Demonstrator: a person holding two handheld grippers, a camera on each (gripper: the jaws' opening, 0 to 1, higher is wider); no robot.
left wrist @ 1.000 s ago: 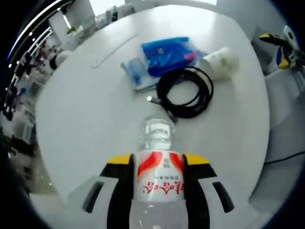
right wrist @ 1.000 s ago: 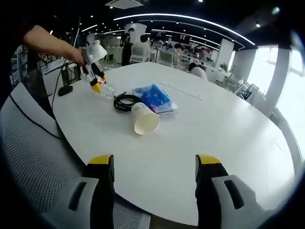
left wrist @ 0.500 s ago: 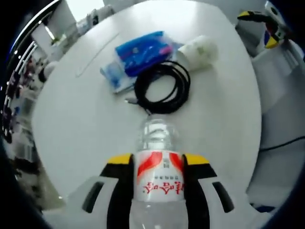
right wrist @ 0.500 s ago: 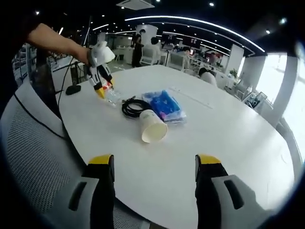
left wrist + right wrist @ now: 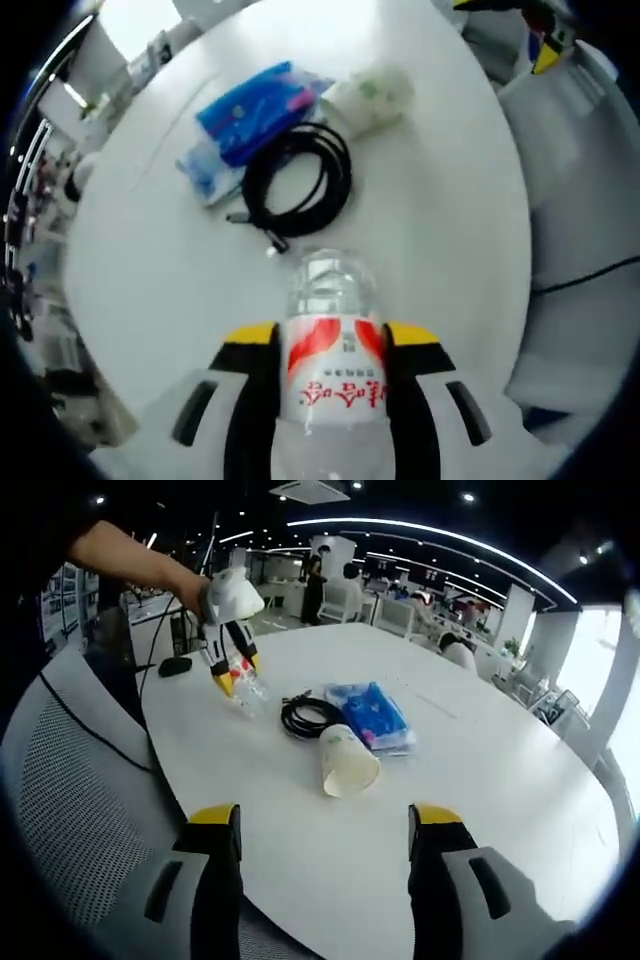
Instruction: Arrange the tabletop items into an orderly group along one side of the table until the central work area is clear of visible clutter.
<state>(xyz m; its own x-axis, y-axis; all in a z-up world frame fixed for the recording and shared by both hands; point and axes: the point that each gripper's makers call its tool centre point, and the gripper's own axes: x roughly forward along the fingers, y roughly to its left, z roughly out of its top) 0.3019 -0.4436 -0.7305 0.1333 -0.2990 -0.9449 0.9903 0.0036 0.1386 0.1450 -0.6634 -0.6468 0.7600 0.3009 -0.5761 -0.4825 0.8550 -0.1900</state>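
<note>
Bottle, clear plastic with a red-and-white label (image 5: 335,375), sits clamped between the left gripper's (image 5: 331,345) jaws and has been lifted higher over the round white table (image 5: 440,230); the items below have slid toward 11 o'clock since a second ago. Carrying looks underway, placement pending. The coiled black cable (image 5: 295,180), blue plastic packet (image 5: 245,100) and tipped paper cup (image 5: 348,763) lie clustered. The right gripper (image 5: 325,825) hangs open, empty. The bottle's base is cut off.
</note>
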